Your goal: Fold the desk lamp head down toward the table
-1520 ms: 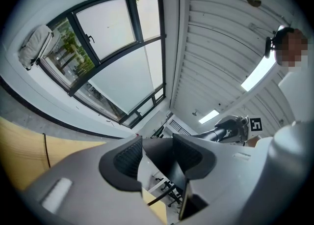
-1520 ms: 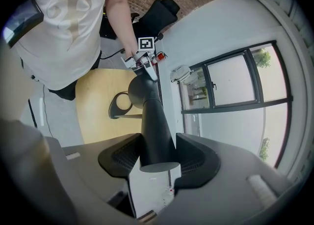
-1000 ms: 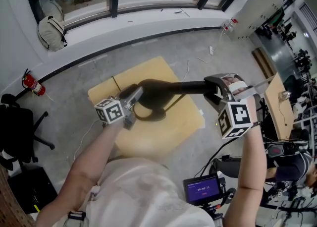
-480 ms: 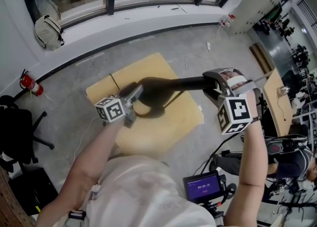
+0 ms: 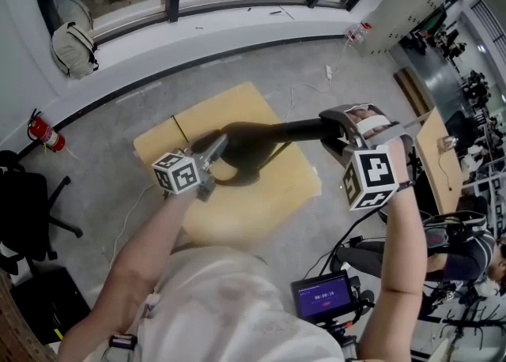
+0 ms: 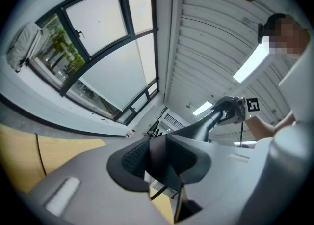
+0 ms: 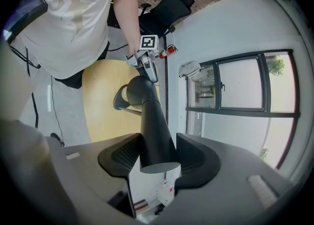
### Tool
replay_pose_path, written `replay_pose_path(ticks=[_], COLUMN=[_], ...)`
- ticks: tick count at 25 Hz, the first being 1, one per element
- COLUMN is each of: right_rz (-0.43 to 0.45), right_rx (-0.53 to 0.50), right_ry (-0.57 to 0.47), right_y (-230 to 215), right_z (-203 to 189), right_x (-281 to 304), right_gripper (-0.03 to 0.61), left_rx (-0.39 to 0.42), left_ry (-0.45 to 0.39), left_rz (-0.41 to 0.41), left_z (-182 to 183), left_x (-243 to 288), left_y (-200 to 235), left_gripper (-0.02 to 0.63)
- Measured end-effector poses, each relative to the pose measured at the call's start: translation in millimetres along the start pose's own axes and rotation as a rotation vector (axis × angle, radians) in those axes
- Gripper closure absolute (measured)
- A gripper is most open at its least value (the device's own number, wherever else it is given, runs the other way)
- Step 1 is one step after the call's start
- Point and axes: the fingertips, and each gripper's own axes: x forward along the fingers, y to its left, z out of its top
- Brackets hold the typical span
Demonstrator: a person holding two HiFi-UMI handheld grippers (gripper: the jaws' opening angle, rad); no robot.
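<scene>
The right gripper [image 7: 158,156] was clamped on the narrow end of the lamp head [image 7: 153,130], its pads pressing the black cone from both sides. The left gripper [image 6: 164,162] was closing its jaws on the thick lower body of the desk lamp [image 5: 247,145], which filled the gap between the pads. The lamp head stretched roughly level from that body out to the right gripper, raised above the tabletop [image 5: 261,206]. The lamp's ring-shaped base [image 5: 235,179] sat on the yellow tabletop, just beside the left gripper.
</scene>
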Motion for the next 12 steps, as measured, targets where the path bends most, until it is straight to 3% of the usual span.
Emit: replay_pose_path(ticks=[2, 7, 12], right_rz=[0.002, -0.008, -0.025], right_rx=[0.004, 0.004, 0.007], right_ry=[0.007, 0.014, 0.041], right_y=[0.0, -9.8, -8.2], right_z=[0.8, 1.4, -2.7], right_x=[0.6, 5.5, 3.7], right_gripper=[0.337, 0.331, 0.319], left_rx=[0.061, 0.092, 0.182], left_ry=[0.012, 0.028, 0.046], left_rz=[-0.013, 0.013, 0.082], left_z=[1.1, 10.0, 14.5], left_x=[0.3, -0.9, -5.0], left_y=[-7.0, 1.1, 0.7], left_gripper=[0.549, 0.517, 0.545])
